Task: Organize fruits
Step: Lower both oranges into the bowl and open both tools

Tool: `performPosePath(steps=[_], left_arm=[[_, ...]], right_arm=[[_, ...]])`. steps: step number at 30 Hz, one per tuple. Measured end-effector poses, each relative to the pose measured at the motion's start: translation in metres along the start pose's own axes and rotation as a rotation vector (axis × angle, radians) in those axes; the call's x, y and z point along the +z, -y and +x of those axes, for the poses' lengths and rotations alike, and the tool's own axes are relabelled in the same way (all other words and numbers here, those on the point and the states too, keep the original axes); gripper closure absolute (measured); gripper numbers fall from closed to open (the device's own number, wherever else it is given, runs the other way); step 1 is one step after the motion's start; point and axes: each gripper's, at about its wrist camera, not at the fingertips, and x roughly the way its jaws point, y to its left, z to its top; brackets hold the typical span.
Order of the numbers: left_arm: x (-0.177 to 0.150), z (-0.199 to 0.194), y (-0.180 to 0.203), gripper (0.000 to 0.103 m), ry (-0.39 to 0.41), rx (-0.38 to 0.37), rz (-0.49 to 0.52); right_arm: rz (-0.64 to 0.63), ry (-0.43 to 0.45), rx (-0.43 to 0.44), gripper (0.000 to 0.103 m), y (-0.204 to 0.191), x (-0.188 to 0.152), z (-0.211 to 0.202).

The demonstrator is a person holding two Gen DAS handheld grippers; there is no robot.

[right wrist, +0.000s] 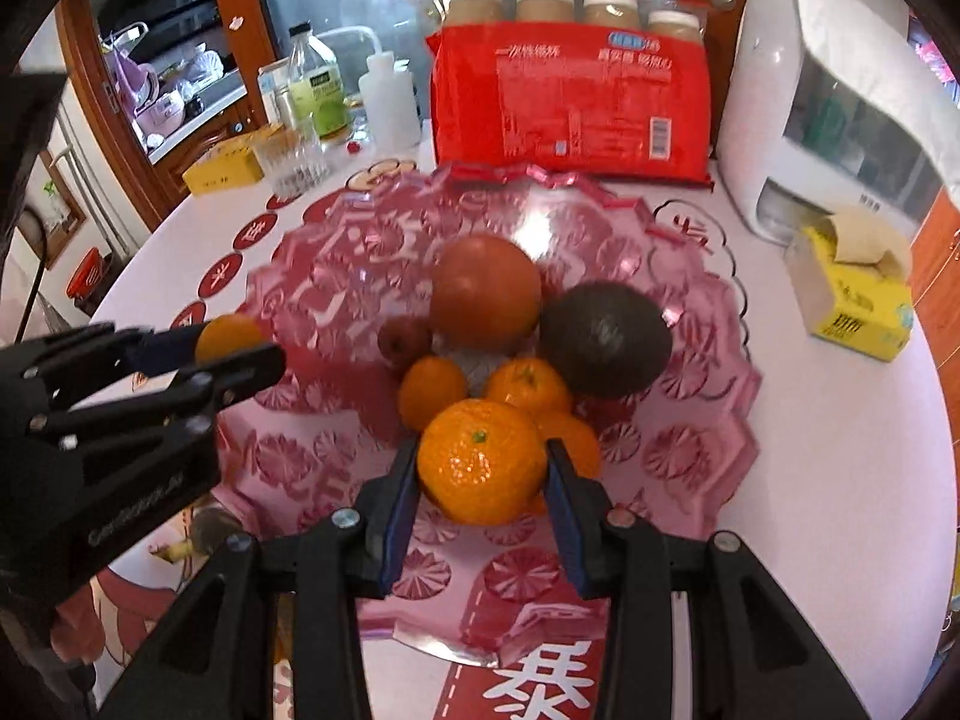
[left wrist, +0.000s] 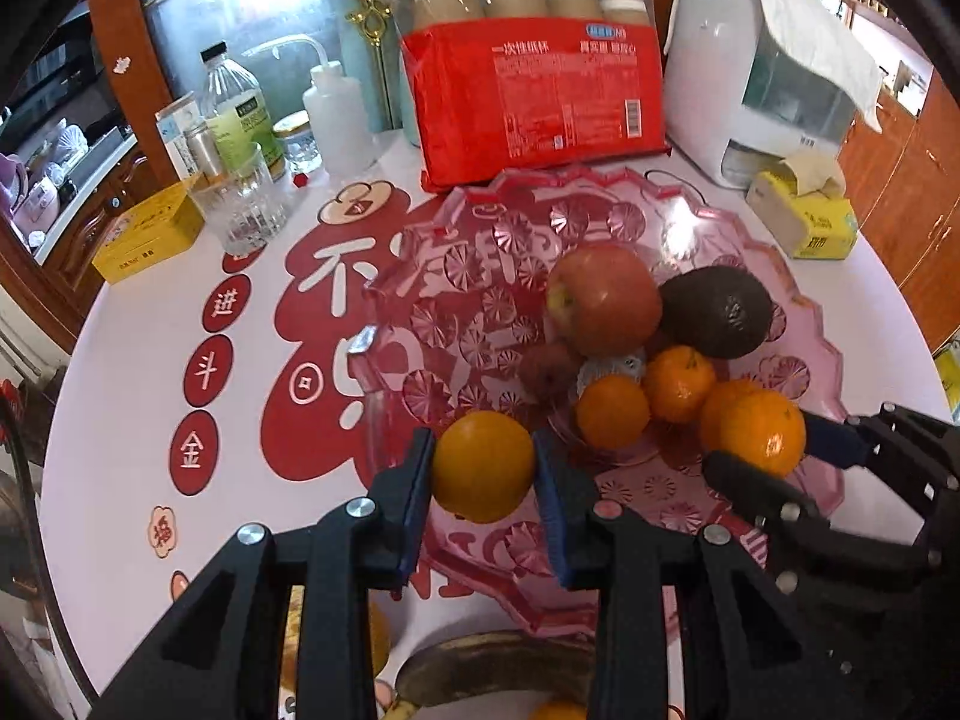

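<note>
The left gripper (left wrist: 483, 468) is clamping a smooth orange (left wrist: 483, 467) over the pink bowl's (left wrist: 798, 516) near rim. The right gripper (right wrist: 480, 468) is pinching a dimpled mandarin (right wrist: 480, 461) above what seem to be three piled mandarins.

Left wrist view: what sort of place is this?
Probably a home dining room: a round table with a fruit bowl, wooden cabinets, and a tissue box.
</note>
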Motion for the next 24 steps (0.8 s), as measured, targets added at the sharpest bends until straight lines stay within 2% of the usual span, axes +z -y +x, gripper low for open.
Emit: performPosePath(steps=[9,12,14,17,18,19,24], left_arm=[[-0.008,0.012,0.006,0.072,-0.022,-0.007,0.024],[-0.01,0.009,0.008,0.062,-0.014,-0.022,0.029],[-0.011,0.005,0.01,0.054,-0.002,-0.032,0.034],[-0.012,-0.002,0.015,0.036,0.016,-0.023,0.047],[-0.013,-0.005,0.016,0.027,0.025,-0.002,0.051],[-0.014,-0.008,0.017,0.023,0.035,0.006,0.053],[-0.019,-0.022,0.014,0.021,0.05,-0.007,0.044]], right_arm=[[-0.058,0.003,0.029,0.062,-0.015,-0.013,0.009],[-0.061,-0.012,0.043,0.06,-0.017,-0.016,0.012],[-0.048,-0.012,0.052,0.053,-0.016,-0.018,0.011],[-0.037,0.009,0.059,0.042,-0.014,-0.019,0.004],[-0.036,0.015,0.053,0.04,-0.014,-0.019,0.003],[-0.036,0.026,0.041,0.038,-0.013,-0.02,-0.001],[-0.04,0.047,0.013,0.037,-0.01,-0.025,-0.009]])
